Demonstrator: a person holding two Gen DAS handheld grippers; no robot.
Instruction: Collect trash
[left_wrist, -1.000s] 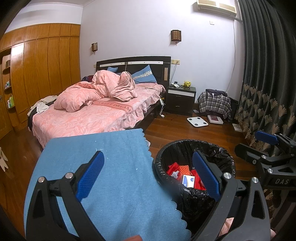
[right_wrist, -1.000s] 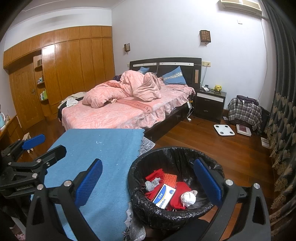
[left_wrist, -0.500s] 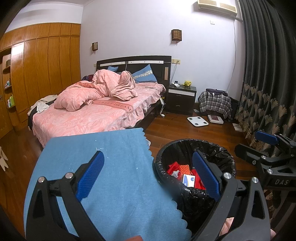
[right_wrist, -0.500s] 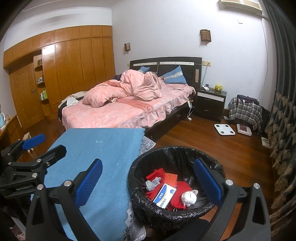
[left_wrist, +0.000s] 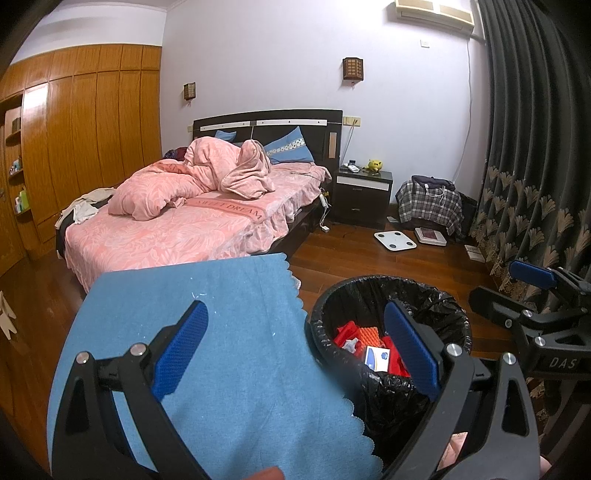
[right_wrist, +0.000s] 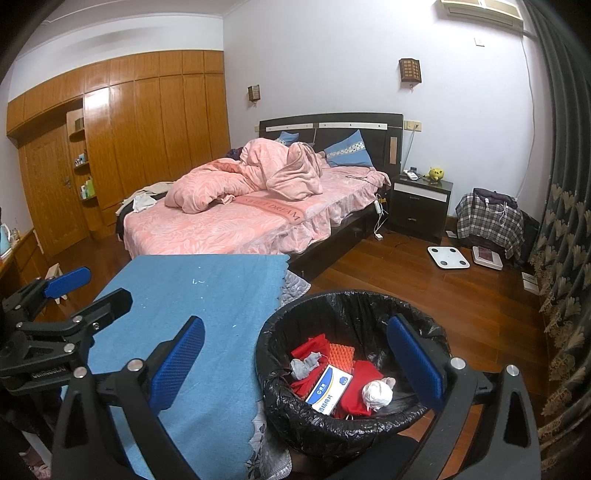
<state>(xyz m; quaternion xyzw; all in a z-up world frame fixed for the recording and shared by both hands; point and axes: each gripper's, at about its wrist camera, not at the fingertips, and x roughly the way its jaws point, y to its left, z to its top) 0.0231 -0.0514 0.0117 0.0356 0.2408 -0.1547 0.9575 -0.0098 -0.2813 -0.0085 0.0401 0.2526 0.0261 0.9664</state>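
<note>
Both claws are just hanging there with their blue pads spread wide and nothing between them: the left claw (left_wrist: 293, 349) over the edge of the blue cloth (left_wrist: 207, 332) that covers the bench, the right claw (right_wrist: 295, 363) closer in over the trash bin (right_wrist: 351, 369). The trash is already down in the black liner: a blue-and-white box (right_wrist: 328, 387), a white wad of tissue (right_wrist: 376, 393), a grey scrap (right_wrist: 304, 363), some orange foam (right_wrist: 341, 354) and red stuff (right_wrist: 360, 386) underneath.

Honestly the cloth looks bare apart from a few white specks (right_wrist: 197, 282), though I can't tell if those count as trash or just lint. What I'd watch for is the bin. It sits right against the bench corner, and a claw swinging low could catch the loose liner rim (left_wrist: 436, 295) and drag the bag out or tip the whole thing. Going after those specks could also pinch the cloth and pull it off the bench.
</note>
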